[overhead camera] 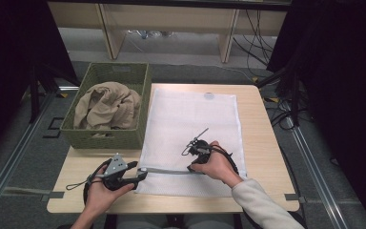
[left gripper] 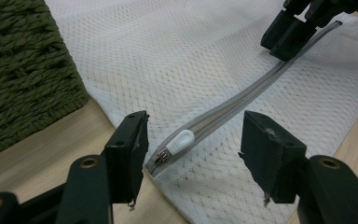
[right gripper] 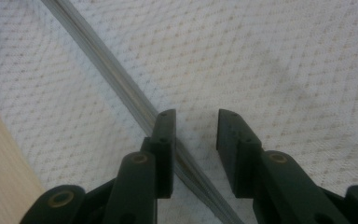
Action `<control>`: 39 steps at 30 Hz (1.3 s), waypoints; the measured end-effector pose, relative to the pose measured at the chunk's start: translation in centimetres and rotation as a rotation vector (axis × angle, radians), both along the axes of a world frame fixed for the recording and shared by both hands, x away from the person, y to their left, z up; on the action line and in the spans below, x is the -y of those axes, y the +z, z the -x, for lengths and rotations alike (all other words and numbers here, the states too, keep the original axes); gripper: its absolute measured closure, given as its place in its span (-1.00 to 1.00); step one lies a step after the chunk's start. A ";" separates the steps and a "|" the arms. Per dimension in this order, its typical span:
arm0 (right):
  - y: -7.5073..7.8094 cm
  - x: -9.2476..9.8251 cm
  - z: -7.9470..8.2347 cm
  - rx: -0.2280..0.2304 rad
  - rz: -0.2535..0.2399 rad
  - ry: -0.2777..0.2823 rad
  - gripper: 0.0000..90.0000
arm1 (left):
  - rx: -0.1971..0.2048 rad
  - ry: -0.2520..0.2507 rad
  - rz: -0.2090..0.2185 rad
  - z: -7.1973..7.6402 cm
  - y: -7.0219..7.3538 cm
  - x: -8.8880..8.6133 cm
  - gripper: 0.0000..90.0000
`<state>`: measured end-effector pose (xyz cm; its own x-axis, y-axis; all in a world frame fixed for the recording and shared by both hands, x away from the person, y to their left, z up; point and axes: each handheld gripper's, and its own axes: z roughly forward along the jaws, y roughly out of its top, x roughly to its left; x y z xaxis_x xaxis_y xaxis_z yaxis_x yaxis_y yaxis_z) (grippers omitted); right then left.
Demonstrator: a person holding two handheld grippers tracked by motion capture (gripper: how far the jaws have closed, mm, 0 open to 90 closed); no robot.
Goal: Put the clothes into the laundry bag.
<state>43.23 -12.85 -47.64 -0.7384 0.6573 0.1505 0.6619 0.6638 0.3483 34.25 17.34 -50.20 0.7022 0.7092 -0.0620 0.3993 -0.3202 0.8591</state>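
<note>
A white mesh laundry bag (overhead camera: 190,124) lies flat on the wooden table (overhead camera: 257,143), with a grey zipper (overhead camera: 171,171) running along its near edge. In the left gripper view the white zipper pull (left gripper: 179,142) sits at the zipper's end between the jaws of my left gripper (left gripper: 196,119), which stand wide apart and touch nothing. My left gripper (overhead camera: 142,174) rests at the bag's near left corner. Farther along the zipper (right gripper: 121,86), my right gripper (right gripper: 196,121) points down with its jaws open, and the zipper passes under one jaw. In the high view my right gripper (overhead camera: 190,167) is mid-bag.
A green woven basket (overhead camera: 119,69) holding a crumpled beige cloth (overhead camera: 107,105) stands at the table's left, close to the bag's left edge and beside my left gripper as a woven basket wall (left gripper: 23,70). Bare wood (overhead camera: 267,191) runs along the near and right sides.
</note>
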 end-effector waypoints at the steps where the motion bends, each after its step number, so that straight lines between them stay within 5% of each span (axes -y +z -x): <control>1: -0.1 0.0 0.0 0.001 0.005 0.001 0.53 | 0.001 0.002 -0.002 0.0 0.0 0.0 -0.08; 7: -0.3 0.0 0.1 -0.004 0.032 0.019 0.51 | -0.006 0.009 0.028 0.1 -0.1 0.1 -0.09; 14: -0.3 -0.2 0.3 0.022 0.063 0.037 0.58 | 0.001 -0.002 0.000 0.0 -0.1 0.0 -0.09; 23: -0.4 0.2 0.0 0.027 0.051 0.037 0.79 | -0.005 -0.007 0.013 0.0 -0.2 0.2 -0.09; 28: -0.3 -0.1 0.3 0.028 0.062 0.057 0.60 | -0.002 0.001 -0.003 0.0 -0.1 0.0 -0.08; 30: -0.3 -0.1 0.3 0.020 0.060 0.058 0.55 | -0.010 0.004 0.021 0.0 -0.2 0.1 -0.09; 31: -0.3 -0.2 0.4 0.024 0.061 0.076 0.51 | 0.001 -0.002 -0.012 0.0 -0.1 -0.1 -0.08; 39: -0.3 -0.3 0.8 0.057 0.118 0.123 0.56 | 0.001 -0.001 -0.014 0.0 -0.1 -0.2 -0.08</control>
<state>42.48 -12.51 -47.90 -0.8198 0.5717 0.0333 0.5541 0.7772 0.2980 34.27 17.50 -50.32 0.7029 0.7094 -0.0516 0.3980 -0.3322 0.8551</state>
